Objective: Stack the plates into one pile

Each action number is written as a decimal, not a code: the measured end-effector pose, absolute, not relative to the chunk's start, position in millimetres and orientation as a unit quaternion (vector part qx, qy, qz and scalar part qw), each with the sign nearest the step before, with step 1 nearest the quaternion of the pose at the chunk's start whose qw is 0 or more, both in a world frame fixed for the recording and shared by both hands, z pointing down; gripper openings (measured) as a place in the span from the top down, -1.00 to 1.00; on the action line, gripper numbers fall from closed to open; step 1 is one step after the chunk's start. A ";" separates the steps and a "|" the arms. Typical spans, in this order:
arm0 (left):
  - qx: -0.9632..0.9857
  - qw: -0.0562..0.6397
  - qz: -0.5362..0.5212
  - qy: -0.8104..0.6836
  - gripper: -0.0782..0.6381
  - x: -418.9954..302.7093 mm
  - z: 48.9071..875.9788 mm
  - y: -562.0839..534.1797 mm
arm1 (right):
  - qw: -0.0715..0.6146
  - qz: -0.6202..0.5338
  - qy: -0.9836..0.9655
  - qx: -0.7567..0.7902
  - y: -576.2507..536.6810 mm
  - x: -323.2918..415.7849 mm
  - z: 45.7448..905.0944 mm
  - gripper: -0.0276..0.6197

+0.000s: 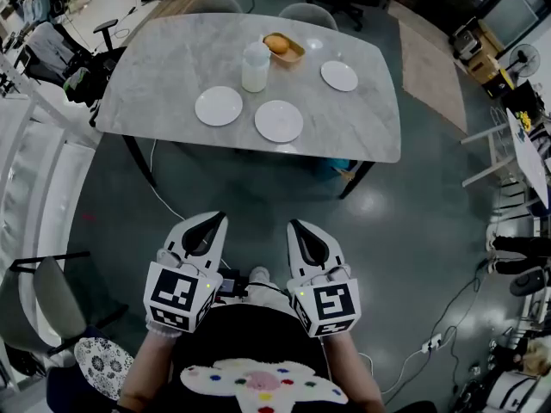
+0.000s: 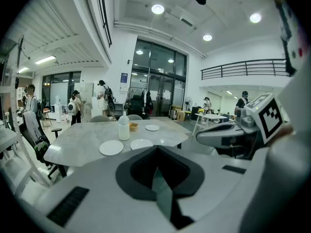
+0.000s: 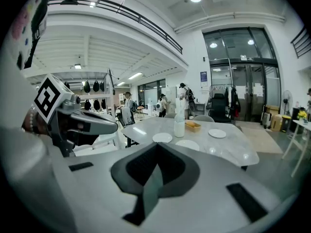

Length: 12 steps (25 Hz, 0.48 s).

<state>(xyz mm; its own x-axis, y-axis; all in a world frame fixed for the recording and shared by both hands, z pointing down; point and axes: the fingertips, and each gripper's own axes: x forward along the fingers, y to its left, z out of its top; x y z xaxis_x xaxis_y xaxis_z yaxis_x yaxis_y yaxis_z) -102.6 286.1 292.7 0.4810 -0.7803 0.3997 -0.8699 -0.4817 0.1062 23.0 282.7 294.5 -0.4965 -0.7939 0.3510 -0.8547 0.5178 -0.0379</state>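
Observation:
Three white plates lie apart on a grey marble table [image 1: 172, 67]: the left plate [image 1: 219, 106], the middle plate [image 1: 279, 120] near the front edge, and a smaller right plate [image 1: 339, 76]. The left gripper view shows the left plate [image 2: 111, 147], the middle plate [image 2: 141, 143] and the far plate [image 2: 152, 127]. The right gripper view shows them too [image 3: 162, 138] [image 3: 187, 144] [image 3: 217, 133]. My left gripper [image 1: 218, 218] and right gripper [image 1: 294, 224] are both shut and empty, held side by side well short of the table, over the floor.
A white lidded jar [image 1: 256, 66] stands mid-table, with a wooden tray [image 1: 284, 46] holding a bun behind it. Two chairs [image 1: 258, 9] sit at the far side. Cables run over the dark floor [image 1: 413, 213]. People stand in the background of the gripper views.

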 end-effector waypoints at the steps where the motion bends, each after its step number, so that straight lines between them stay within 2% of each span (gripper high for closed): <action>1: 0.847 0.149 0.150 -0.487 0.75 -102.7 293.1 286.3 | 0.147 0.101 -0.859 0.480 282.5 22.9 293.5 0.91; 9: 0.840 0.159 0.142 -0.499 0.75 -102.5 296.5 283.1 | 0.121 0.119 -0.855 0.490 278.8 27.1 291.6 0.91; 11: 0.840 0.165 0.136 -0.498 0.67 -100.2 296.2 283.0 | 0.118 0.119 -0.858 0.485 279.2 26.7 290.8 0.89; 12: 0.841 0.169 0.133 -0.496 0.57 -98.5 296.3 283.4 | 0.116 0.120 -0.861 0.481 279.6 26.1 290.3 0.74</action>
<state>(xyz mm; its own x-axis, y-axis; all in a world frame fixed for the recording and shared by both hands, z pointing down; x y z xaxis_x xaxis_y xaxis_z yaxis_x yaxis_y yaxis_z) -98.5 283.4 296.3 0.4723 -0.7896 0.3917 -0.8796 -0.4507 0.1522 26.1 279.6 290.3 -0.5100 -0.8000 0.3161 -0.8560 0.5081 -0.0952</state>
